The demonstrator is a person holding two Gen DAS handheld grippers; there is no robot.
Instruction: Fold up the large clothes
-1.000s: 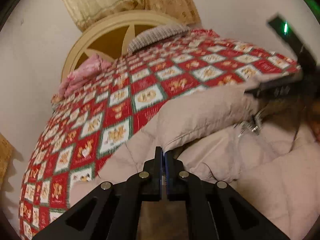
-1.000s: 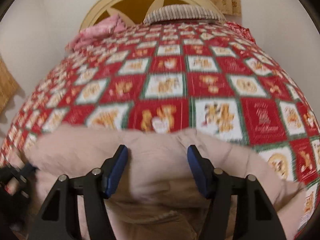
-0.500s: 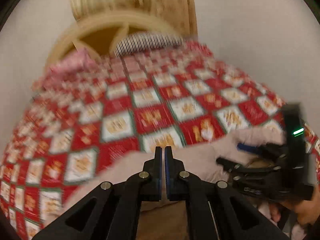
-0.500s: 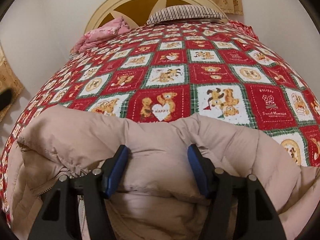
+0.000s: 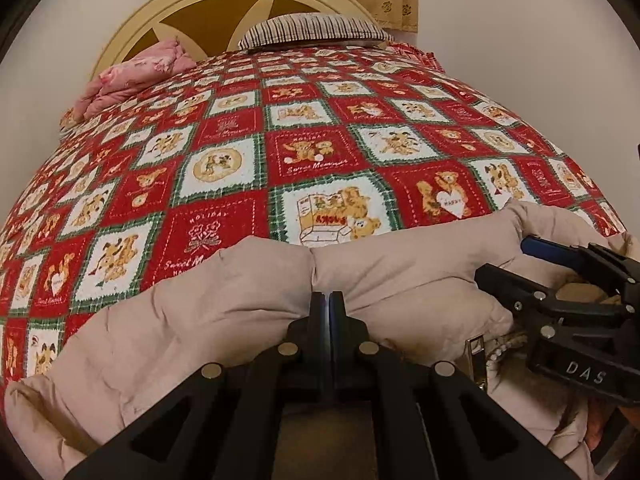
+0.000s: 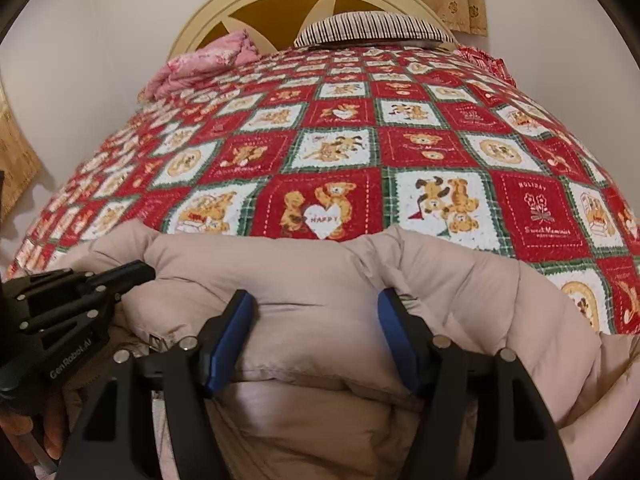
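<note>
A beige puffer jacket (image 5: 400,264) lies bunched at the near edge of the bed; it also fills the lower half of the right wrist view (image 6: 320,280). My left gripper (image 5: 328,300) is shut on a fold of the jacket's padded edge. My right gripper (image 6: 316,312) is open, its blue pads (image 6: 236,328) straddling a thick fold of the jacket without pinching it. The right gripper shows at the right of the left wrist view (image 5: 560,280). The left gripper shows at the left of the right wrist view (image 6: 100,280).
A red, white and green teddy-bear quilt (image 5: 312,152) covers the bed. A striped pillow (image 5: 312,30) and a pink blanket (image 5: 136,76) lie by the cream headboard (image 5: 240,4). White walls flank the bed. A metal zipper pull (image 5: 474,356) shows near the jacket's front.
My left gripper swung left and forward, carrying the jacket edge onto the quilt beside my right gripper. The right gripper stayed open over the same fold.
</note>
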